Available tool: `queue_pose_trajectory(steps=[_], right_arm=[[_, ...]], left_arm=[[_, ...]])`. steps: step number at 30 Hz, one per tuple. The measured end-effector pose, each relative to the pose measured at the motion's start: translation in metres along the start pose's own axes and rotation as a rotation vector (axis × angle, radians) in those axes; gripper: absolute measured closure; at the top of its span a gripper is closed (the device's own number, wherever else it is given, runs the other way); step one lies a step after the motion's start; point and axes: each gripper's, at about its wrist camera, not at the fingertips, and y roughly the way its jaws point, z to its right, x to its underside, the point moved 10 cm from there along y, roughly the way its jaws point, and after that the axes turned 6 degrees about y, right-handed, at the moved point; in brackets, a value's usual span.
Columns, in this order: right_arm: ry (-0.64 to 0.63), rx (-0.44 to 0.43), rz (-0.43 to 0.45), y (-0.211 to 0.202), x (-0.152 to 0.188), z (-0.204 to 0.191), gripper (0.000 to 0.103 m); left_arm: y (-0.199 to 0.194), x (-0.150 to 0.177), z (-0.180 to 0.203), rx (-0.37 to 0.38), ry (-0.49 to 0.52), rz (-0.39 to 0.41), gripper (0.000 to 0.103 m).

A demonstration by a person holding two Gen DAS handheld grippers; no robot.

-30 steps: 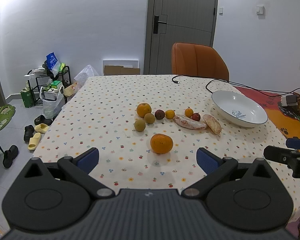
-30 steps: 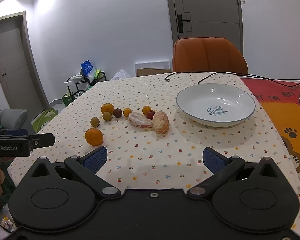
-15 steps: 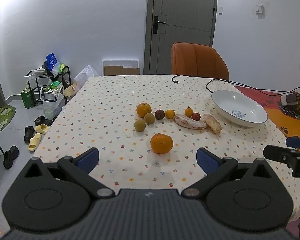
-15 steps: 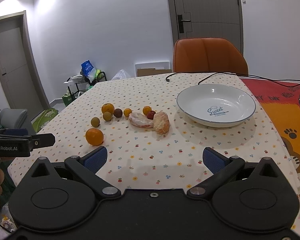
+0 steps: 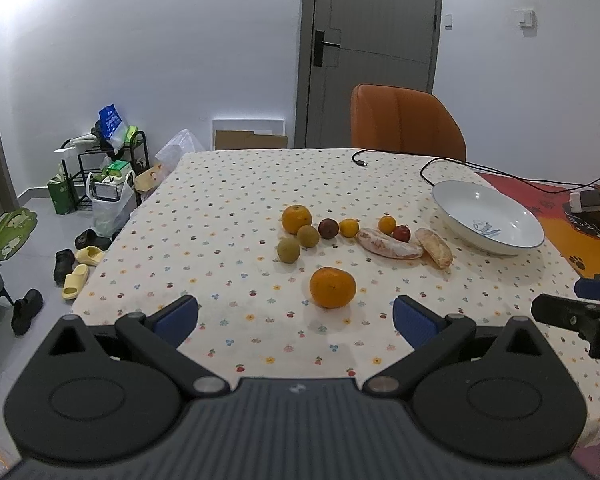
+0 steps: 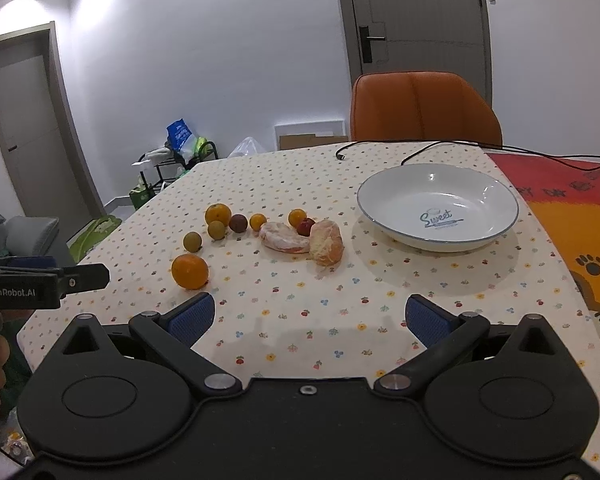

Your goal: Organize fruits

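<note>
Blue-padded jaws on the left gripper (image 5: 296, 318) stand spread wide with nothing between them, poised above the near edge of the counter (image 5: 228, 216), which is covered in a cream cloth printed with small fruits. Just beyond them lies a large orange (image 5: 332, 287), apart from the rest of the fruit. The right gripper (image 6: 308, 318) is likewise spread and empty above the near edge, aimed toward the gap between the fruit and a white plate (image 6: 496, 196) with a blue rim and the word "Sweet" inside; the plate holds nothing. Farther out the fruit lies in a loose line: a second orange (image 5: 296, 219) at the left end, two dull green-brown round fruits (image 5: 288, 250) just beside it toward the near side, then a dark purple fruit (image 5: 328, 228), a small yellow-orange fruit (image 5: 348, 227), another small orange one (image 5: 387, 224) and a small red fruit (image 5: 401, 233). Two peeled citrus pieces (image 6: 286, 237) lie touching, just in front of the red fruit, between the line and the plate. A black cable (image 5: 452, 162) trails across the far side of the counter, and an orange chair (image 5: 406, 122) stands behind it.
</note>
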Motion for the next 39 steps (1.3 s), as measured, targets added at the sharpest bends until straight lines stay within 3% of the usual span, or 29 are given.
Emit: queue_pose_trajectory(steps=[13,24,39], right_arm=[[-0.014,-0.026,0.005,0.024,-0.001,0.006,0.000],[0.013,-0.012,0.020,0.043,-0.004,0.024,0.000],[0.027,-0.013,-0.009,0.077,-0.006,0.034,0.001]], left_arm=[[0.026,0.002,0.002,0.009,-0.010,-0.004,0.001],[0.054,-0.005,0.016,0.027,0.006,0.010,0.007],[0.095,-0.008,0.025,-0.027,0.017,-0.016,0.010]])
